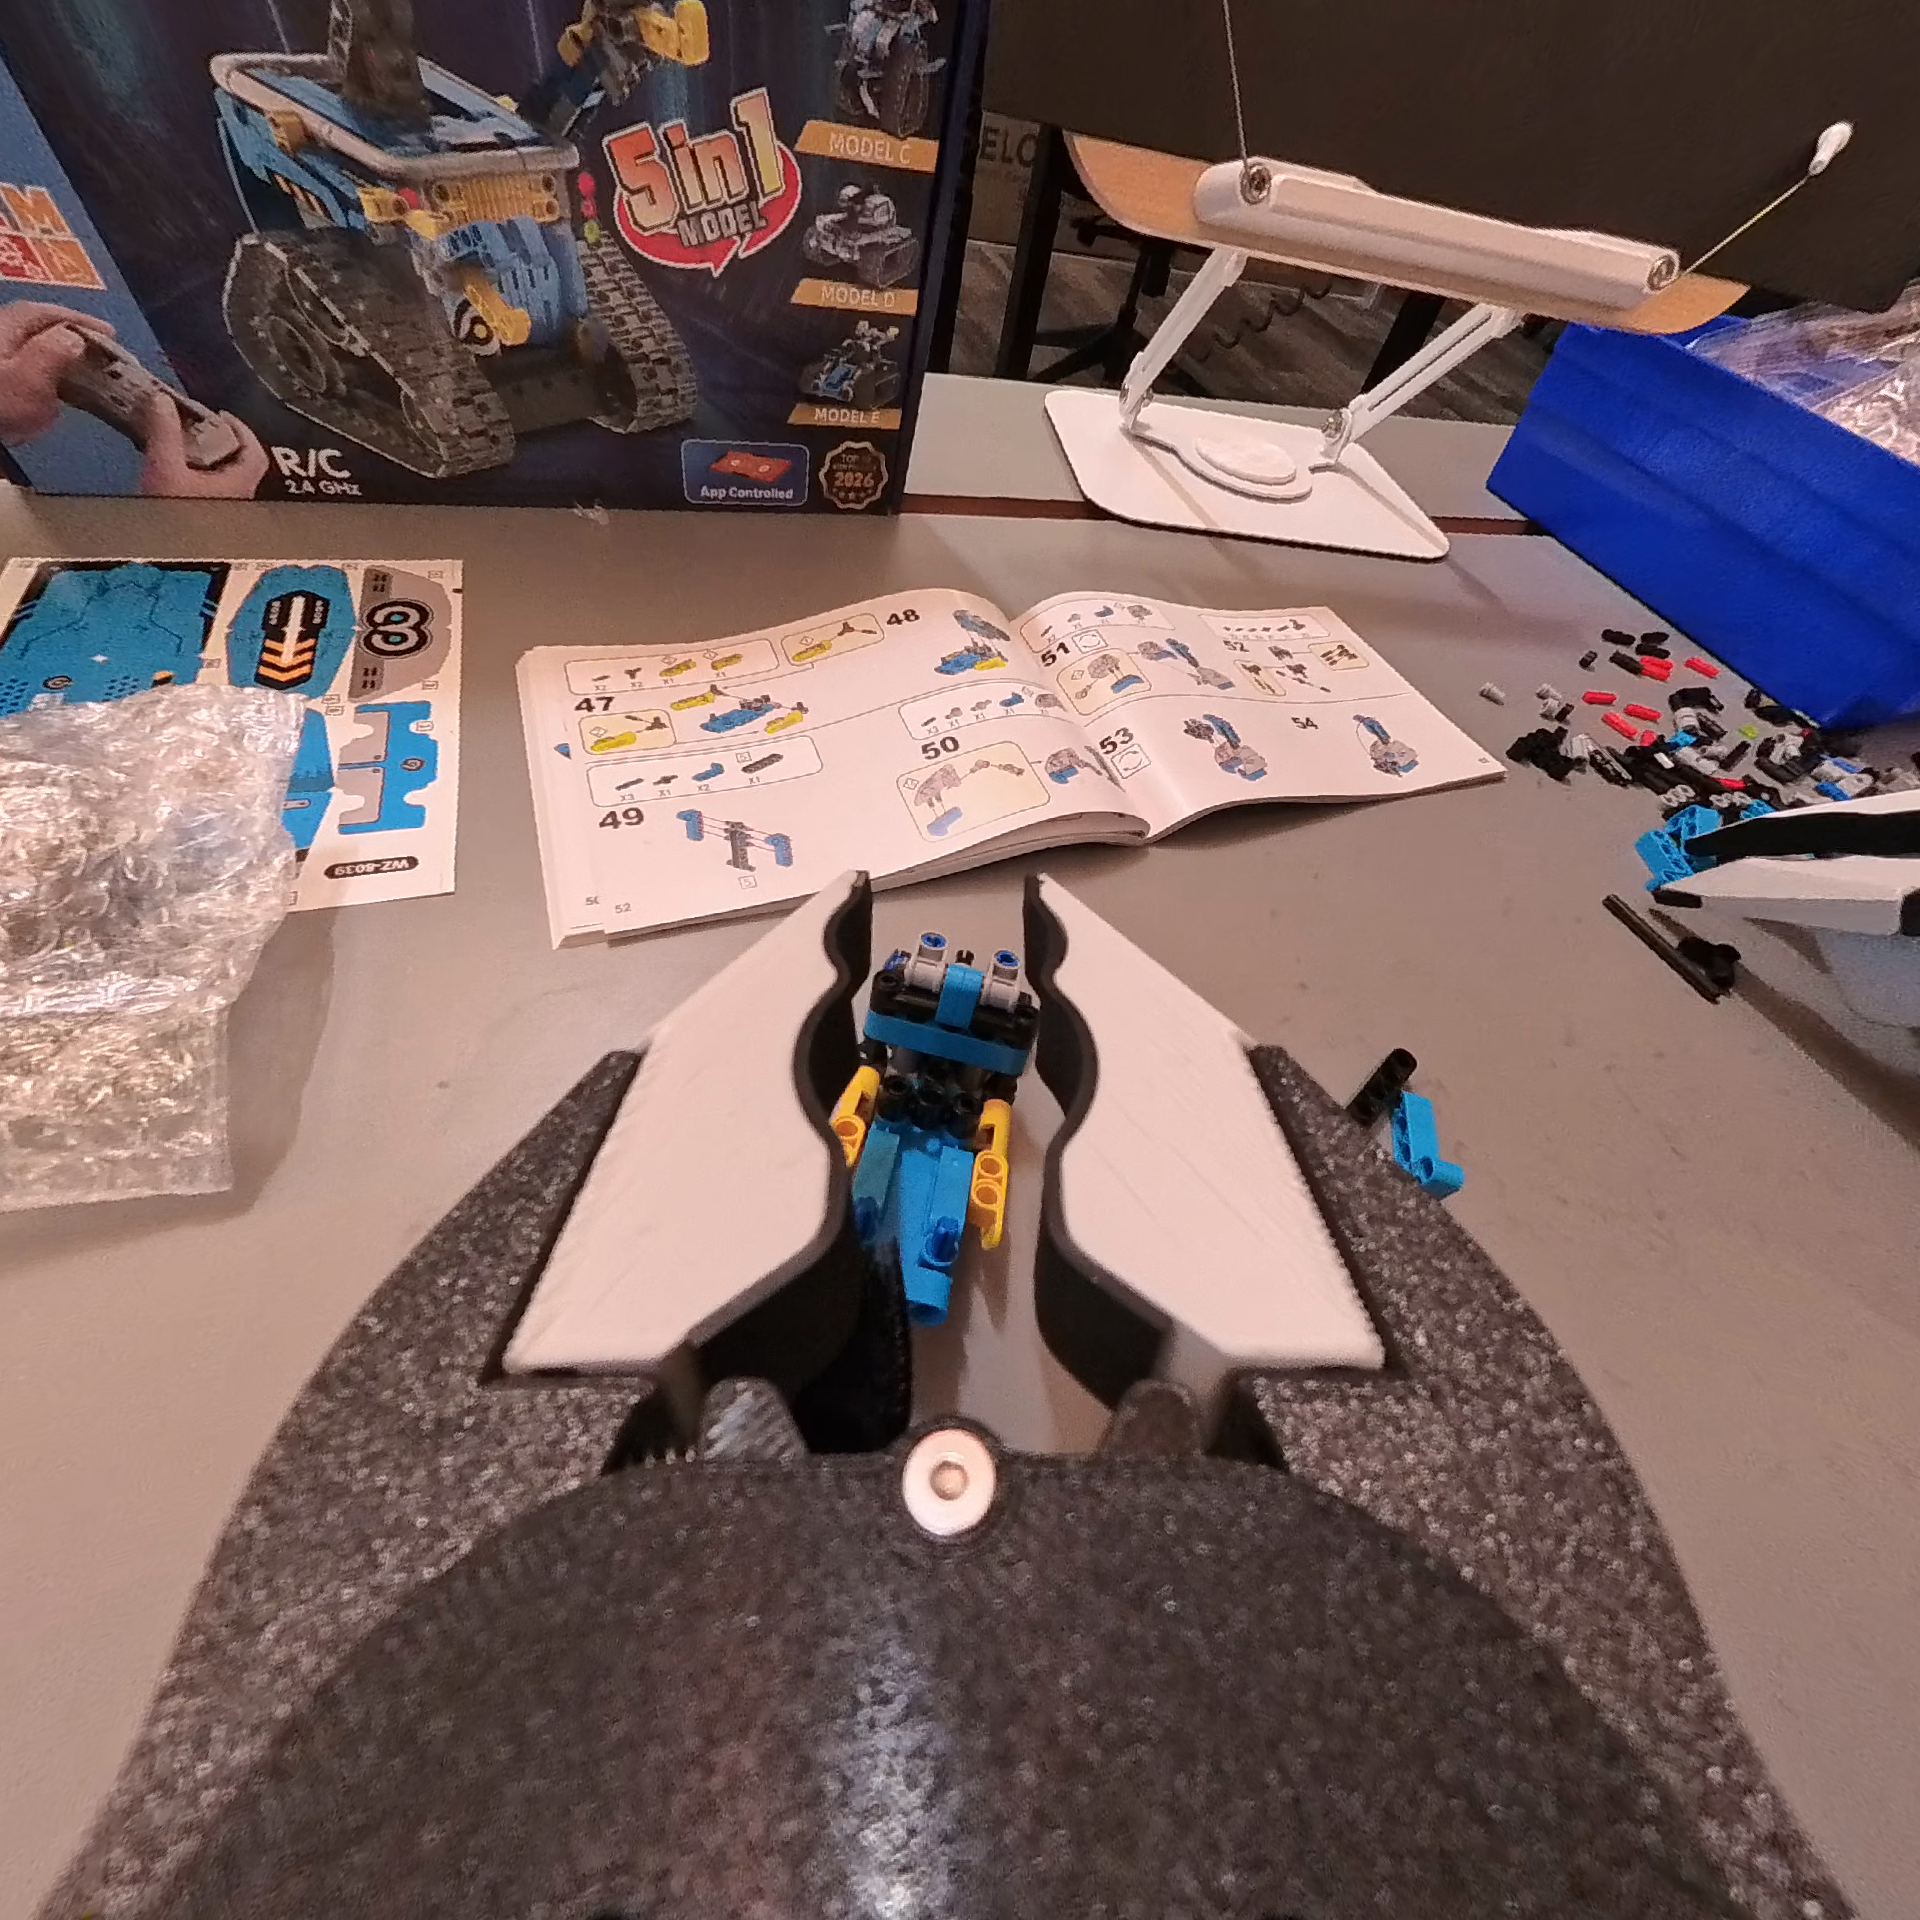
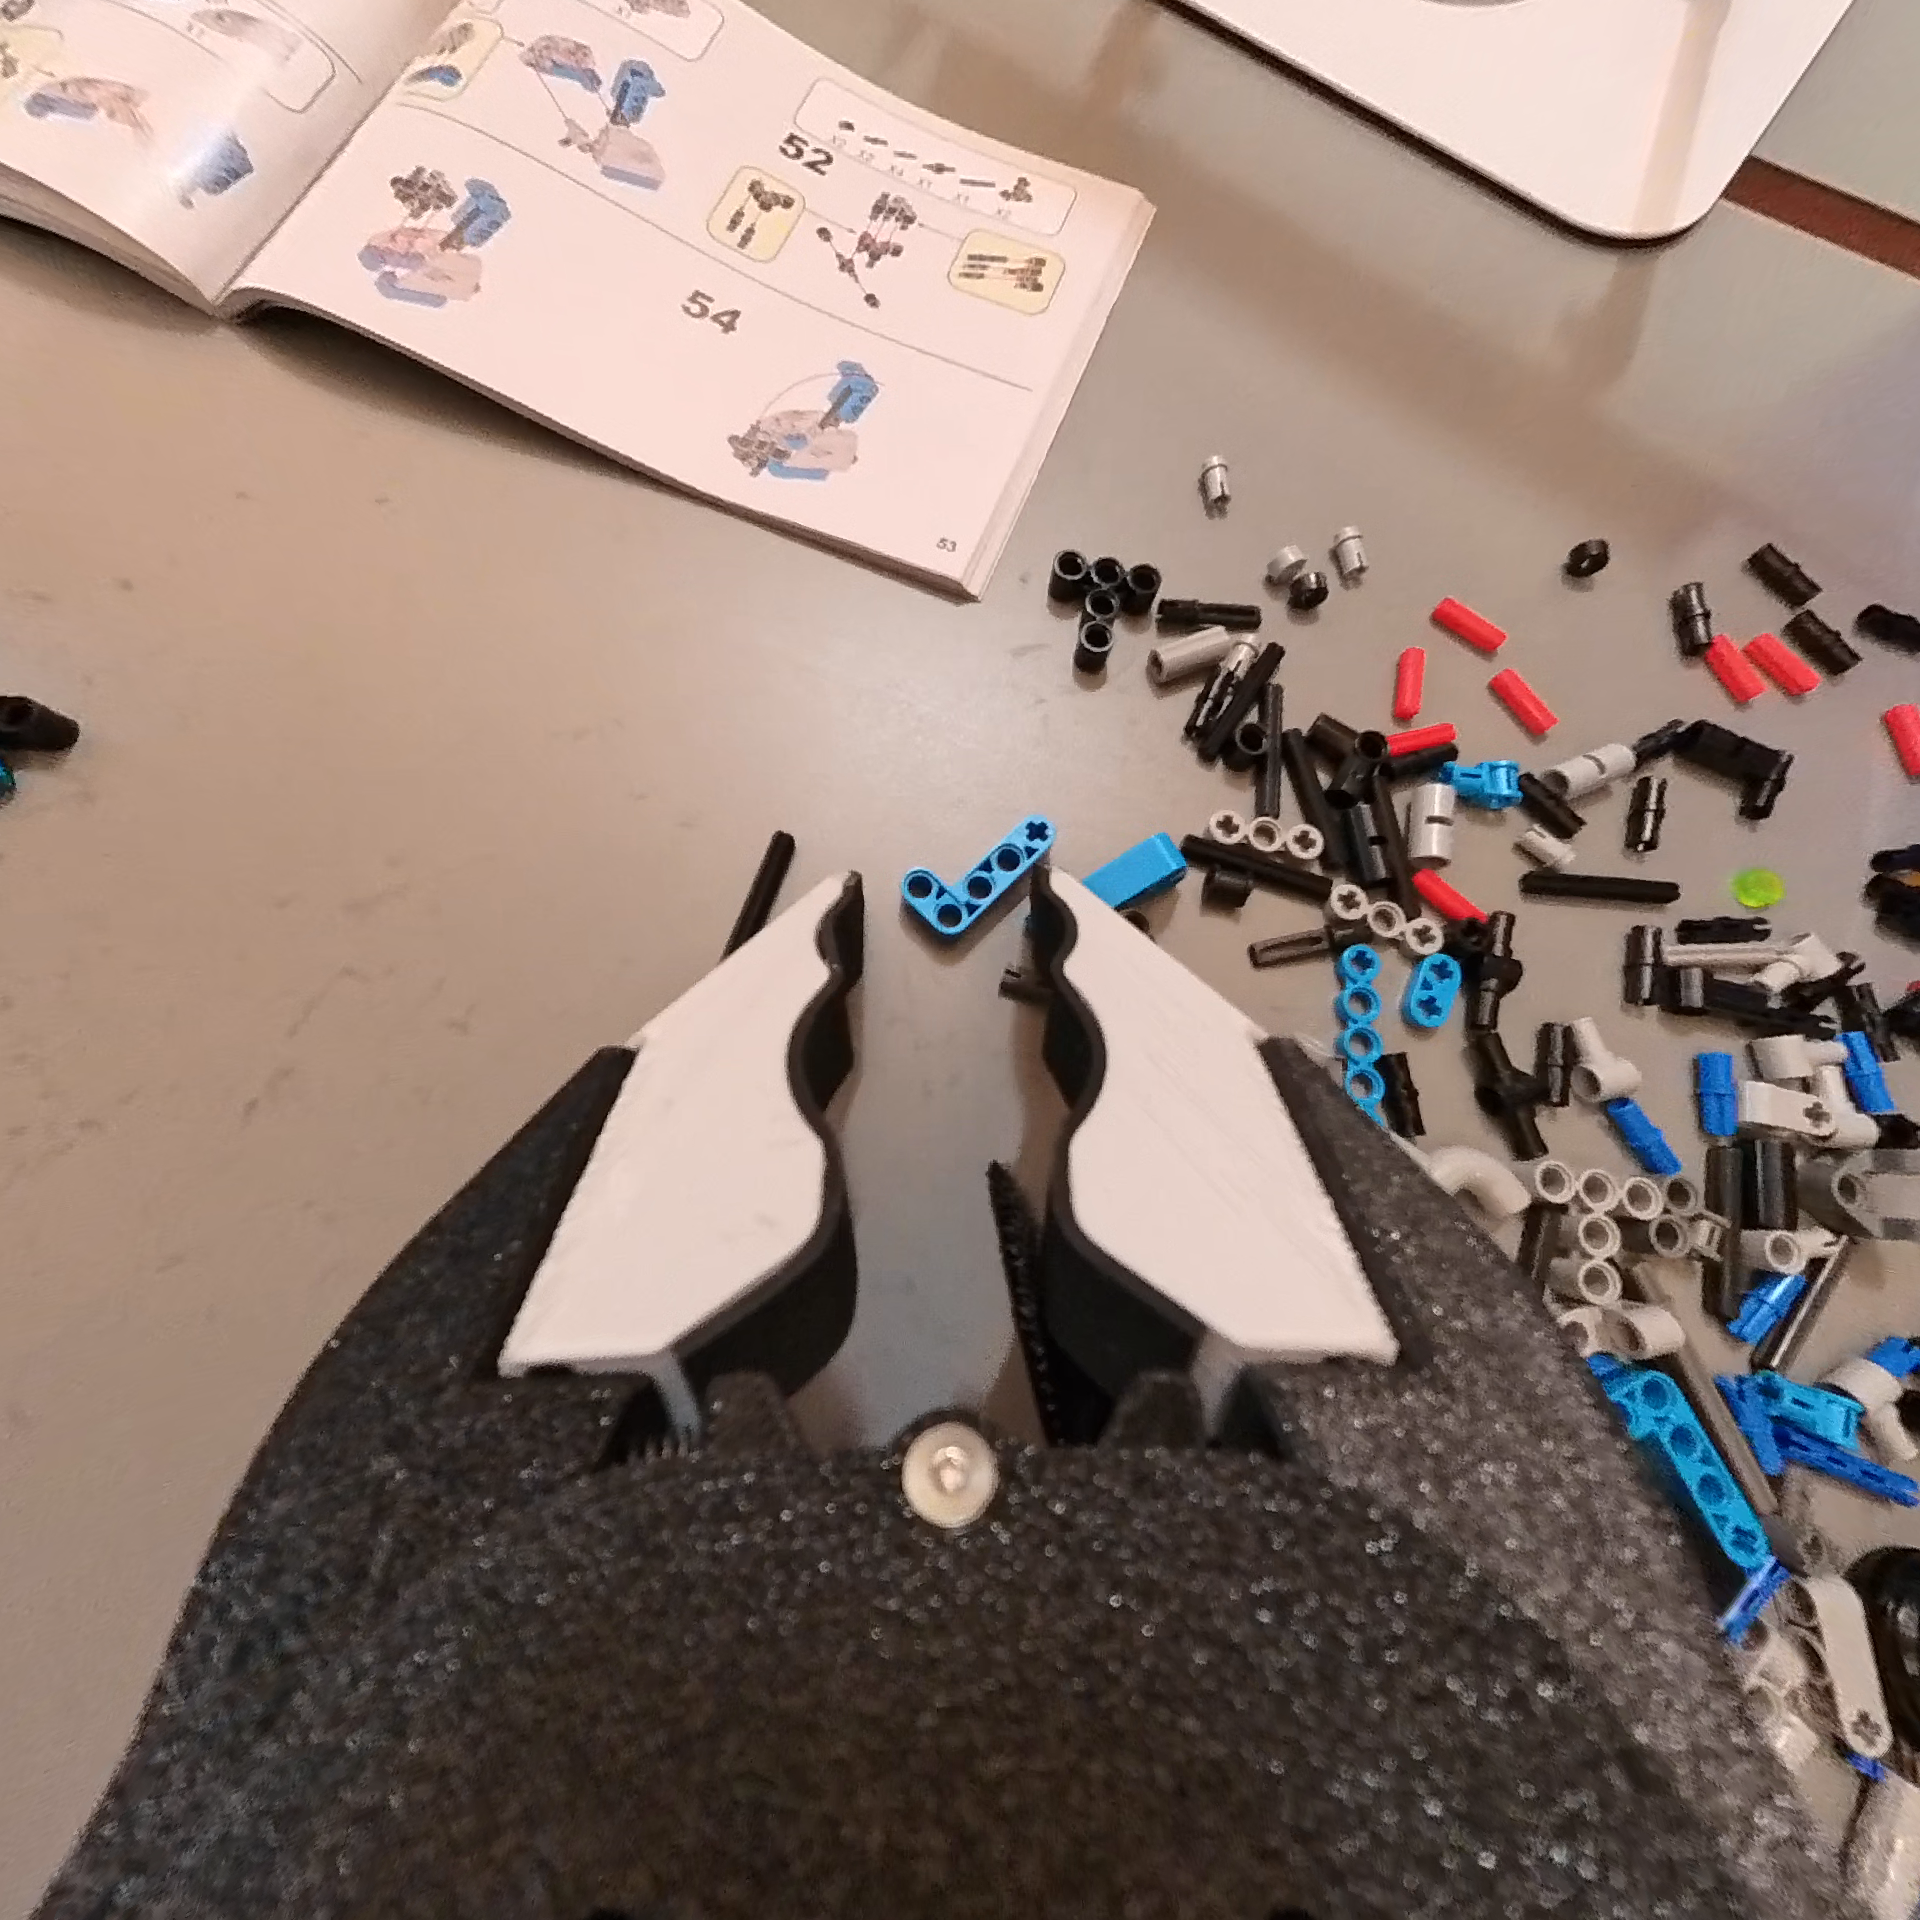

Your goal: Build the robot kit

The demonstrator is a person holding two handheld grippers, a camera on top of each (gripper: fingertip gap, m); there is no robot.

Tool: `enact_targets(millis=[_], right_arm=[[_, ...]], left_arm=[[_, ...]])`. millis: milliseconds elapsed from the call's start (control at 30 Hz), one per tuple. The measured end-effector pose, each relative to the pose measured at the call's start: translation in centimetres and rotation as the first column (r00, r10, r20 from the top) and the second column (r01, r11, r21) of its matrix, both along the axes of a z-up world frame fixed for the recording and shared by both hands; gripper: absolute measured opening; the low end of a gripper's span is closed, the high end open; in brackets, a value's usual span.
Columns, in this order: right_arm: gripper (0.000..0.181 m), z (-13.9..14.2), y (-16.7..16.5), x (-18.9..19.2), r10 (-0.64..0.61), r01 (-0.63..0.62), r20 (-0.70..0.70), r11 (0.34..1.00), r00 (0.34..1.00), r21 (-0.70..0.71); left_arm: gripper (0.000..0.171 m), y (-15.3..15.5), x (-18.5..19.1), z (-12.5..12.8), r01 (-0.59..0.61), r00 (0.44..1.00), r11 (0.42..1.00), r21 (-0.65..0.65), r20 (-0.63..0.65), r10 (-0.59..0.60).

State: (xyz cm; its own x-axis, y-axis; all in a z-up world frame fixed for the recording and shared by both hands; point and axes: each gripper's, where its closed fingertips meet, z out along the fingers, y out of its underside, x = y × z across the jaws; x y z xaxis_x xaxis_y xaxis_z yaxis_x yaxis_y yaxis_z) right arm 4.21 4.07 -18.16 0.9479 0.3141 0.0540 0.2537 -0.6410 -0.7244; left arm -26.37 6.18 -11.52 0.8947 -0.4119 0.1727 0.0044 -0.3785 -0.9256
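Small brick model (image 1: 940, 1117) — blue, yellow, black, two grey pegs at its far end — lies lengthwise on the grey table (image 1: 364, 1299), between the left gripper (image 1: 945, 914) fingers, gaps either side

Blue L-shaped beam (image 2: 977, 881) lies flat just past the right gripper (image 2: 948, 904) tips — fingers apart, not touching

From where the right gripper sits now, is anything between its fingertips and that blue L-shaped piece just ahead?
Nothing visible. The right gripper is open, and the blue L-shaped piece lies on bare table just beyond the gap between its fingertips. A blue beam and a small black part crowd the right finger; a black axle lies outside the left one.
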Motion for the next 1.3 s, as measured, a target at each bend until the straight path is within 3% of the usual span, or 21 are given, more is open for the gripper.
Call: enact_targets(millis=[200, 267, 500, 633, 767, 900, 1033, 1167, 1300], right_arm=[[0.032, -0.1, 0.2, 0.5, -0.023, 0.022, 0.031, 1.0, 0.999, 0.01], [0.02, -0.2, 0.2, 0.3, -0.013, 0.013, 0.029, 1.0, 0.999, 0.005], [0.017, 0.0, 0.1, -0.1, 0.009, -0.009, 0.034, 1.0, 0.999, 0.01], [0.017, 1.2, 0.2, -1.1, 0.047, -0.05, 0.041, 0.996, 0.998, 0.07], [0.016, 3.8, -0.7, -5.6, 0.242, -0.239, 0.006, 0.951, 0.97, 0.194], [0.016, 3.9, -5.4, -13.6, 0.581, -0.573, 0.037, 0.788, 0.813, 0.225], [0.016, 1.1, -7.2, -16.1, 0.654, -0.66, 0.087, 0.744, 0.752, 0.11], [0.017, -0.2, -7.2, -16.0, 0.644, -0.649, 0.089, 0.759, 0.76, 0.054], [0.025, 0.3, -6.8, -15.4, 0.612, -0.617, 0.074, 0.784, 0.787, 0.074]], left_arm=[[0.029, 0.0, 0.0, 0.0, 0.002, 1.0, 1.0, -0.001, 0.003, -0.002], [0.029, 0.0, 0.0, 0.0, 0.004, 1.0, 1.0, -0.003, 0.005, -0.004], [0.029, 0.0, 0.0, 0.0, 0.003, 1.0, 1.0, -0.003, 0.011, -0.003], [0.029, 0.0, 0.0, 0.0, 0.001, 1.0, 1.0, -0.003, 0.007, -0.001], [0.029, 0.0, 0.0, -0.1, 0.001, 1.0, 1.0, -0.003, 0.004, -0.001], [0.029, 0.0, 0.0, -0.1, 0.001, 1.0, 1.0, -0.004, 0.003, -0.001], [0.029, 0.0, 0.0, -0.1, 0.001, 1.0, 1.0, -0.003, 0.001, -0.001], [0.029, 0.0, 0.1, -0.1, 0.003, 1.0, 1.0, -0.003, -0.006, -0.003], [0.029, 0.0, 0.2, -0.2, 0.003, 1.0, 1.0, -0.001, -0.018, -0.003]])
